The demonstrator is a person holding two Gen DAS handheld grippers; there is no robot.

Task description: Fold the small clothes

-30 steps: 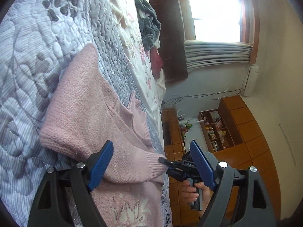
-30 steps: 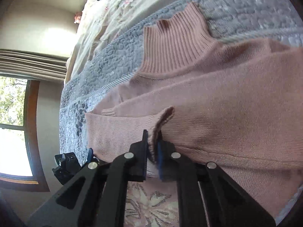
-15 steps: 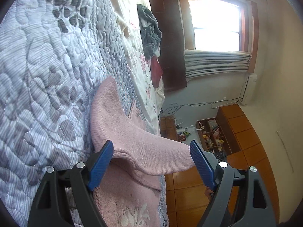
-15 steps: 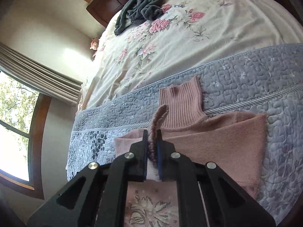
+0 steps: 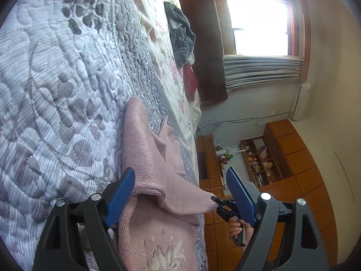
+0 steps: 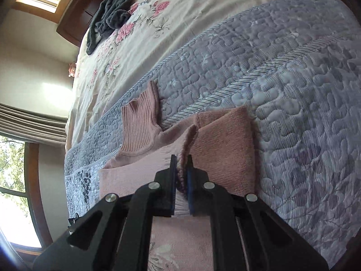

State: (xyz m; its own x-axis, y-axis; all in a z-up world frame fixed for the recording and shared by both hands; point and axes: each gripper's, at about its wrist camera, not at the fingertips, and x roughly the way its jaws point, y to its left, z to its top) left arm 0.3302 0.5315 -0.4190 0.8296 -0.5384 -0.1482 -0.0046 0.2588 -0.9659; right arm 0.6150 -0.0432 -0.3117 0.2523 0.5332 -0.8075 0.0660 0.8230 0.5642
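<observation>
We note the pink sweater (image 6: 223, 158) lying flat on the grey quilt (image 6: 293, 90) at lower centre of the right wrist view, placed so its sleeve cuff (image 6: 188, 144) can be drawn across the body for a fold. The right gripper (image 6: 180, 180) is clenched on that cuff; the left gripper (image 5: 180, 189) is spread wide, grasping nothing. No legible writing or brand shows.

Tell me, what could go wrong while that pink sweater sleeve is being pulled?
The right gripper pinches only the cuff of the pink sweater, so the knit might slip out. The left gripper is open and holds nothing, so pulling the sleeve could drag the sweater body across the quilt and spoil the fold.
</observation>
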